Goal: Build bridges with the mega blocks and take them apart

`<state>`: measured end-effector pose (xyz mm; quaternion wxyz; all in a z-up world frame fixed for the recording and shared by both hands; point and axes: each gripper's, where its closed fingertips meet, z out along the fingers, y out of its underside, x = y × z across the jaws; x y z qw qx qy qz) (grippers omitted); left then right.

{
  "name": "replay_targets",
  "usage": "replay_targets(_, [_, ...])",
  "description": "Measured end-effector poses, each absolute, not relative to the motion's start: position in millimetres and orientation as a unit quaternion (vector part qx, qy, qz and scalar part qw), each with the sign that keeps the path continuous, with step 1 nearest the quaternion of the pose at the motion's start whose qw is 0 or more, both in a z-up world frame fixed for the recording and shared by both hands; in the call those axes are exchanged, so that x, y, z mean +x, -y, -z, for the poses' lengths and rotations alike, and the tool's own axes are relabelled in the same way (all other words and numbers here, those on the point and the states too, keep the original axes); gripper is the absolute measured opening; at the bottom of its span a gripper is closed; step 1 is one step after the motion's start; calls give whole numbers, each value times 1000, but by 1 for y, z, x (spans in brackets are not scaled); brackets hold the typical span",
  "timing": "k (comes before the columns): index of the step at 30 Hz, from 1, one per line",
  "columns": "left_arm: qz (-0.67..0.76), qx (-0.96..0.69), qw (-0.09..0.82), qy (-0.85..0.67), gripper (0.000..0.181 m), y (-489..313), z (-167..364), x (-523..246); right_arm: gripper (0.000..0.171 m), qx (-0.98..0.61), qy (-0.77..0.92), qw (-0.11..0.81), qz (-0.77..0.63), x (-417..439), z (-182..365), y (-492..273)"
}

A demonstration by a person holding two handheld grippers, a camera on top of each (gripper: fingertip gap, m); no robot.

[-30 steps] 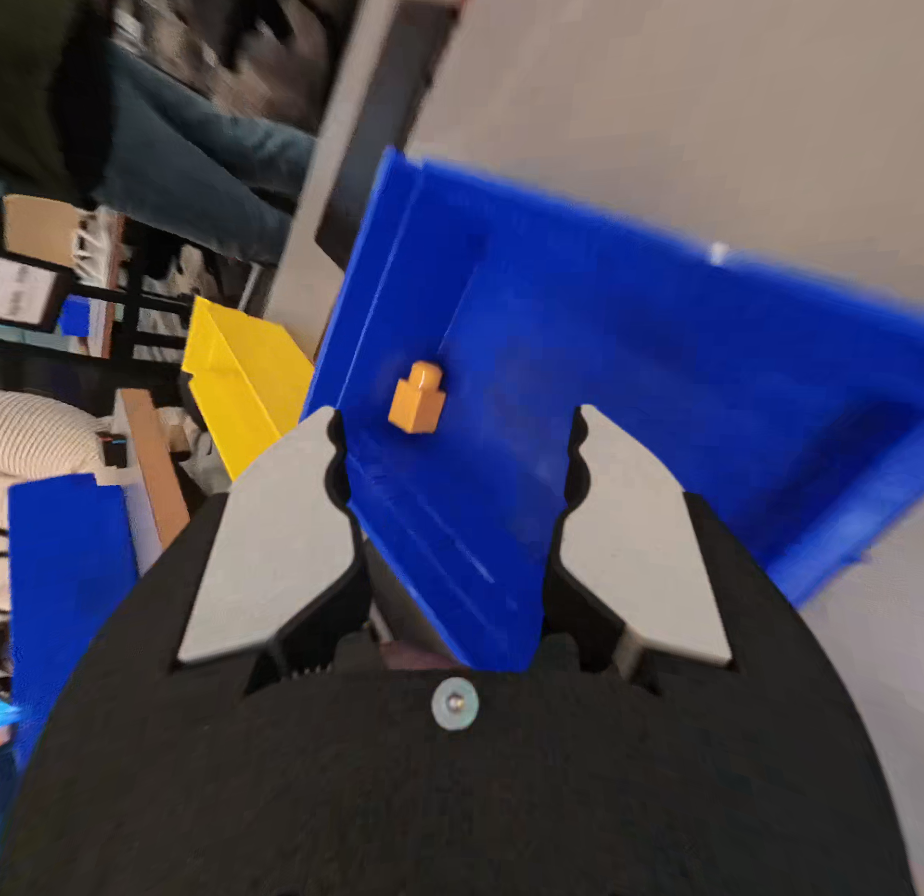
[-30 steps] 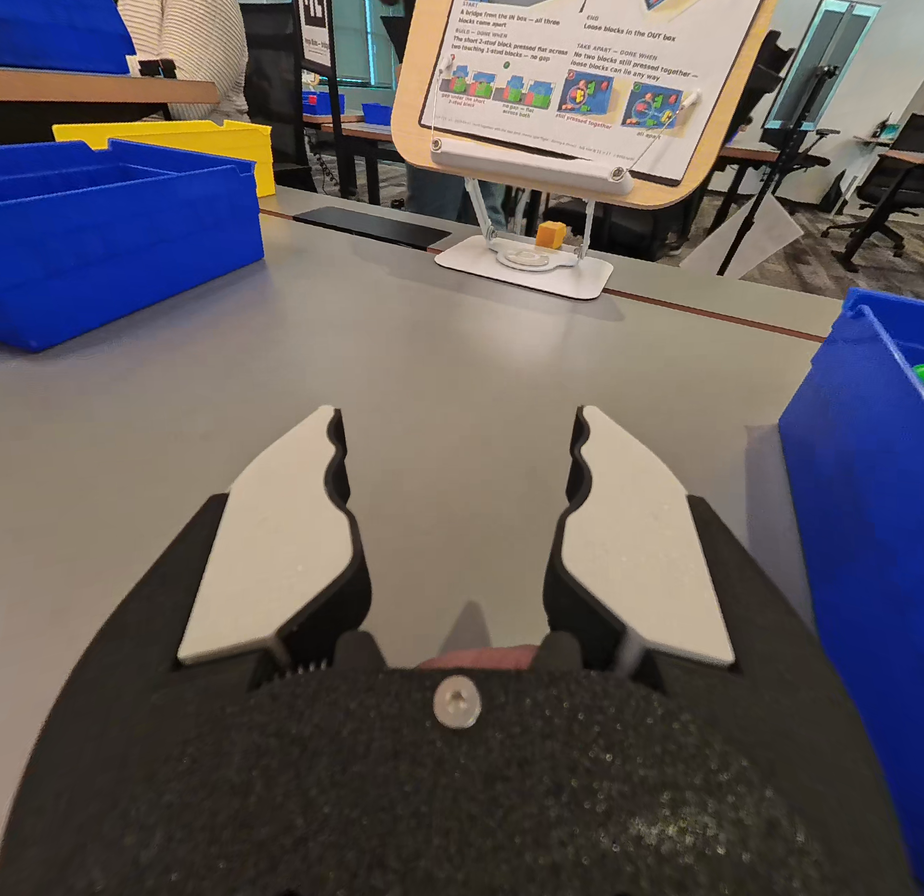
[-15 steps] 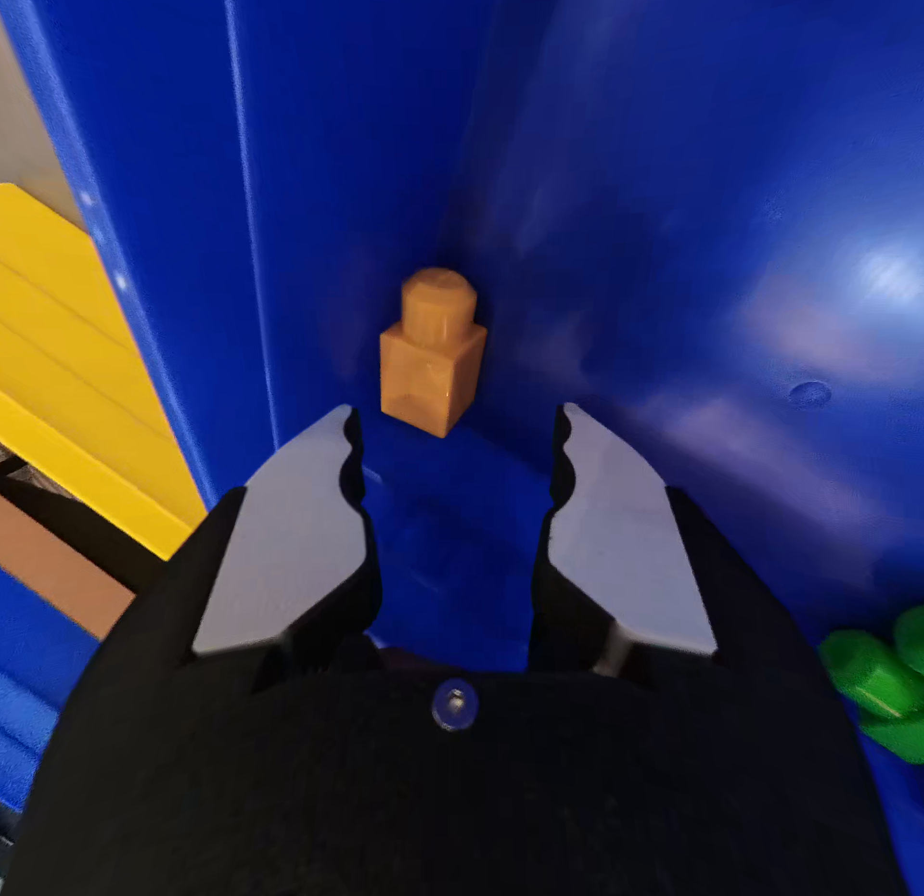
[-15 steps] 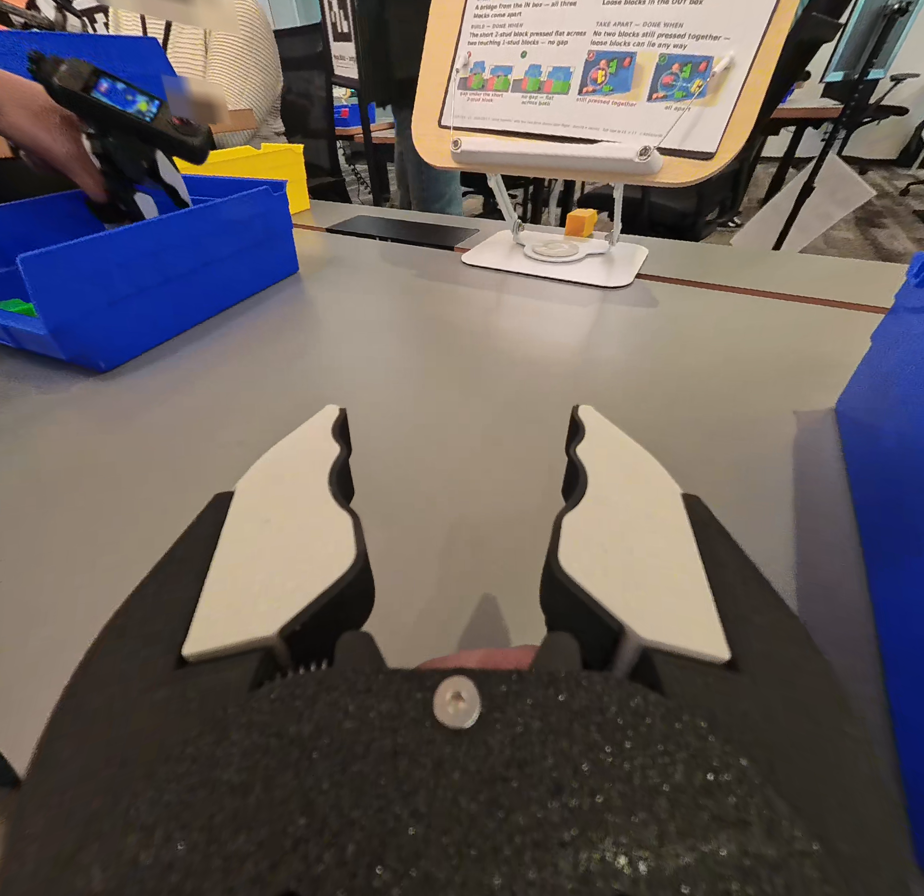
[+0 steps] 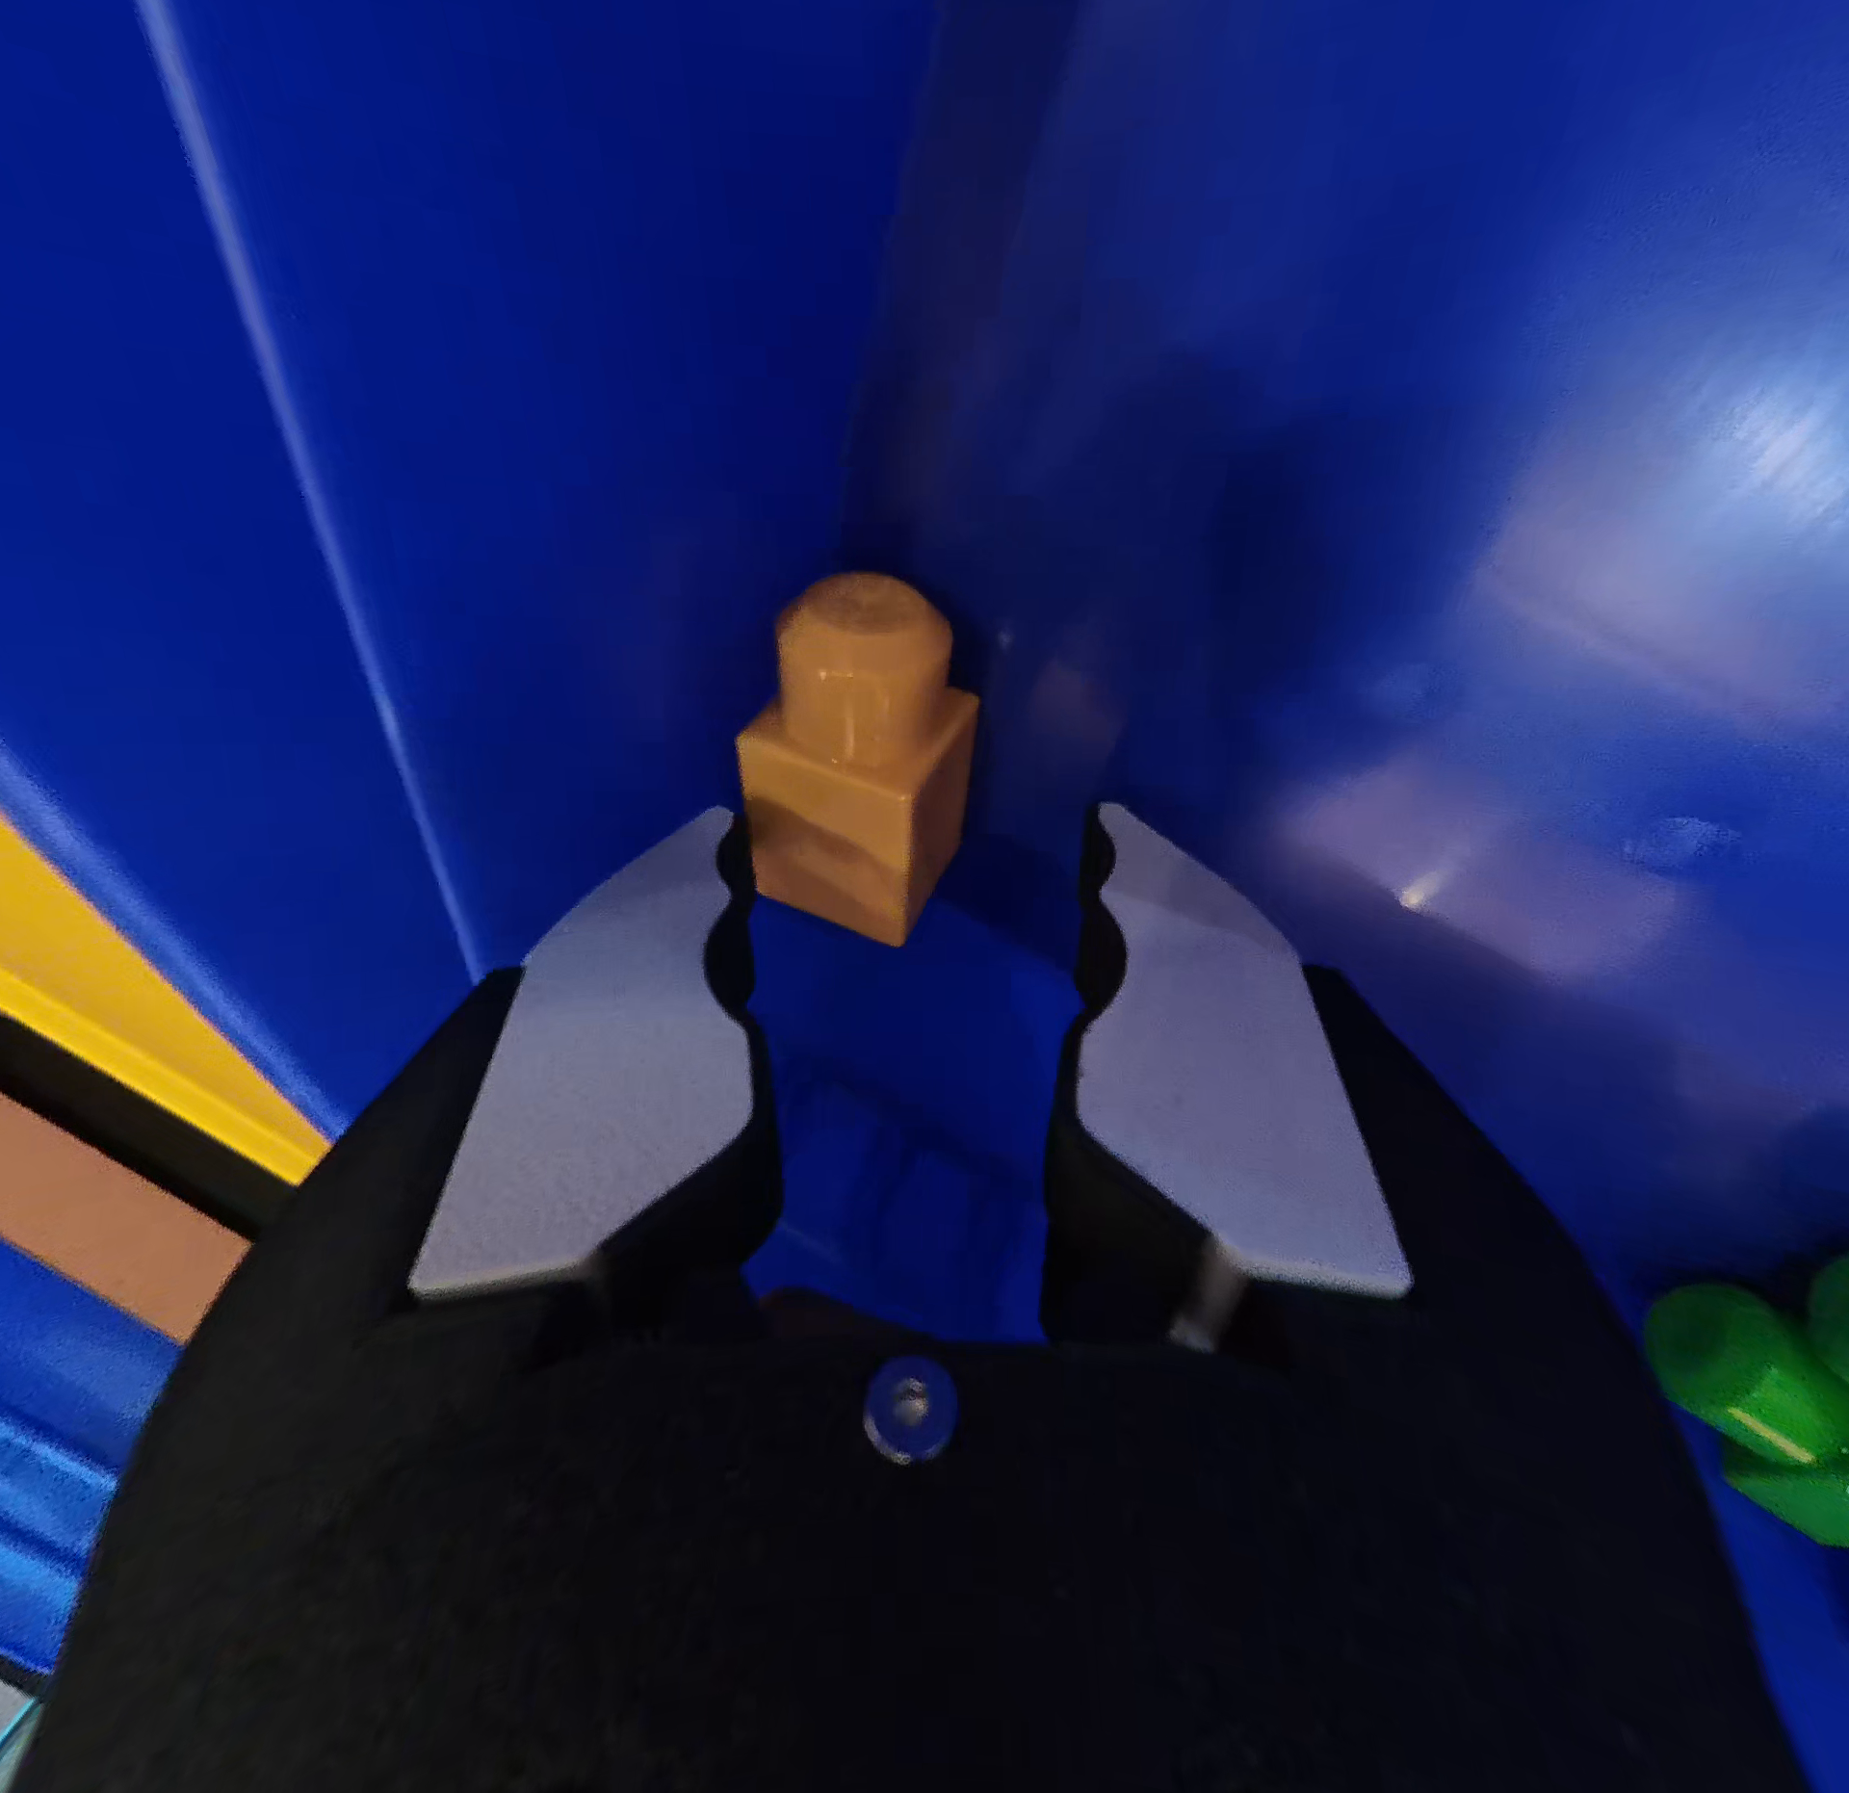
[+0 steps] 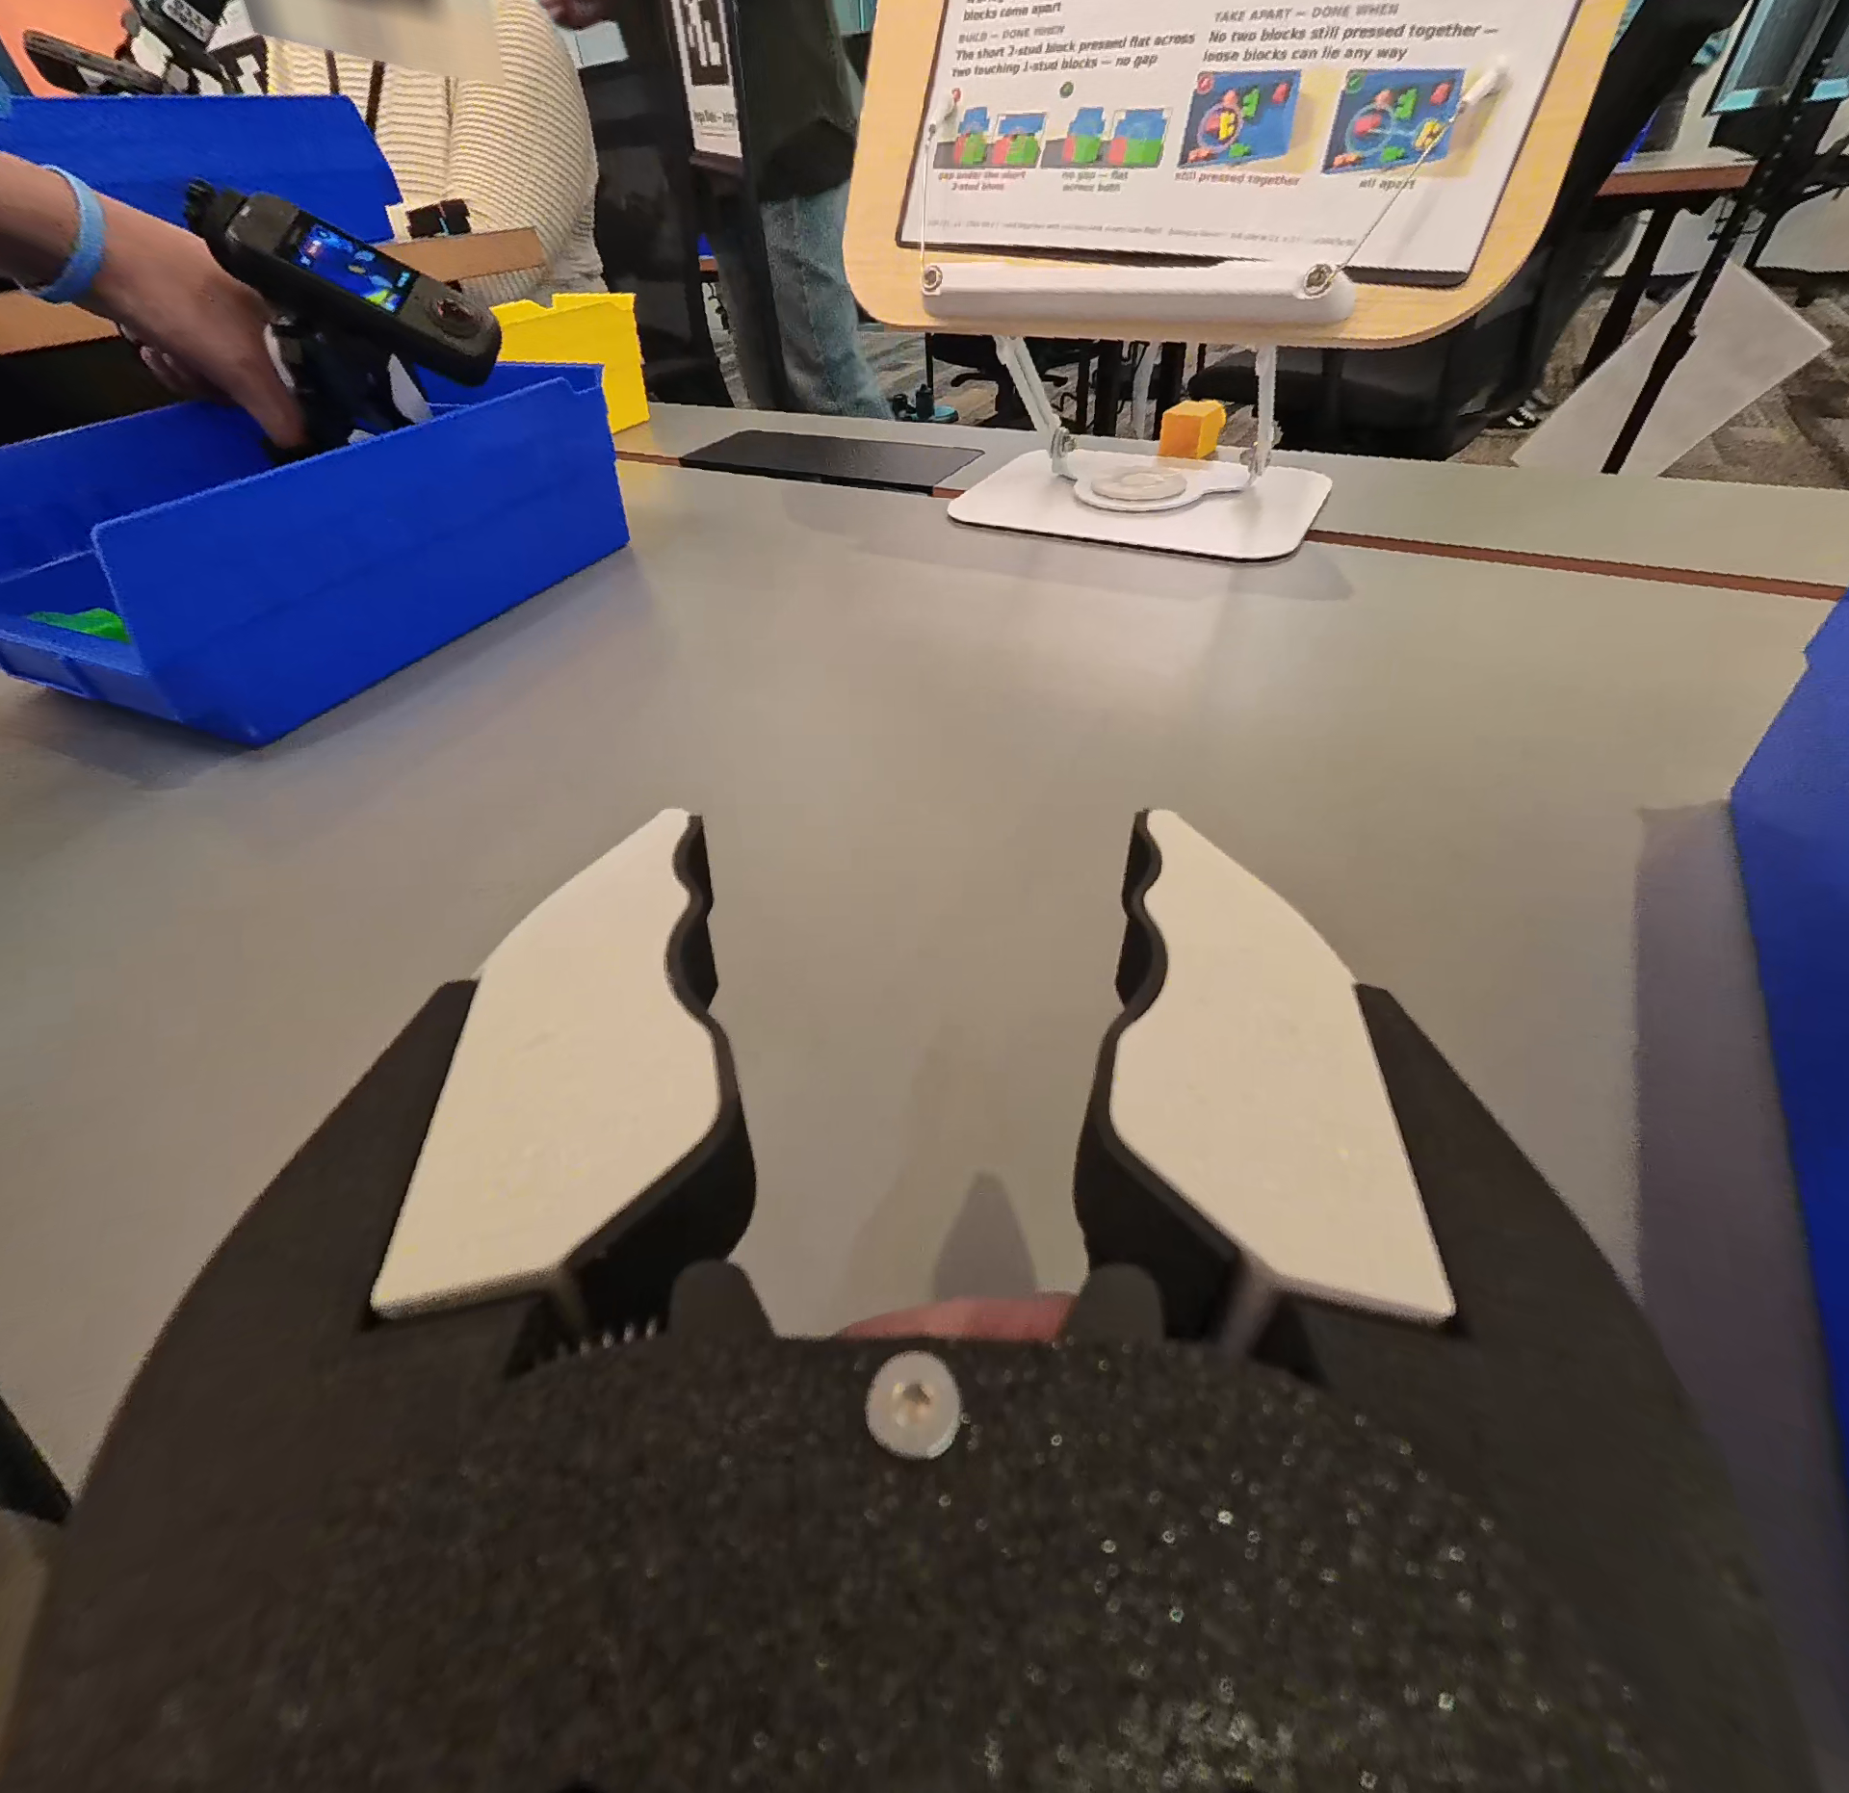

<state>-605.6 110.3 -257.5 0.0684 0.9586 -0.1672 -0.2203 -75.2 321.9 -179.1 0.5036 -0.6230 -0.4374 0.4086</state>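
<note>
Barely begun: left gripper (image 5: 910,825) gaping at orange one-stud block (image 5: 860,775) at twelve o'clock, right gripper (image 6: 915,825) wide, empty, nothing built.

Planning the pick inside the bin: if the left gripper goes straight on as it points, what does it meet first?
Most likely the orange block, just ahead of the open left gripper and slightly left of centre; behind it the blue bin corner.
</note>
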Motion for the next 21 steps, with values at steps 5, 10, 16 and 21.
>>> replay_targets(5, [201,961,62,180,54,-101,255,-583,78,-621,439,501,-412,-76,178,-320])
replay_targets(10, [208,960,70,173,64,-96,252,-584,78,-622,440,496,-416,-75,179,-318])
replay_targets(16, [205,963,43,172,68,-100,229,-576,78,-621,442,497,-415,-74,178,-318])
replay_targets(21, [205,965,-87,141,74,-107,192,-532,77,-621,445,489,-421,-75,179,-316])
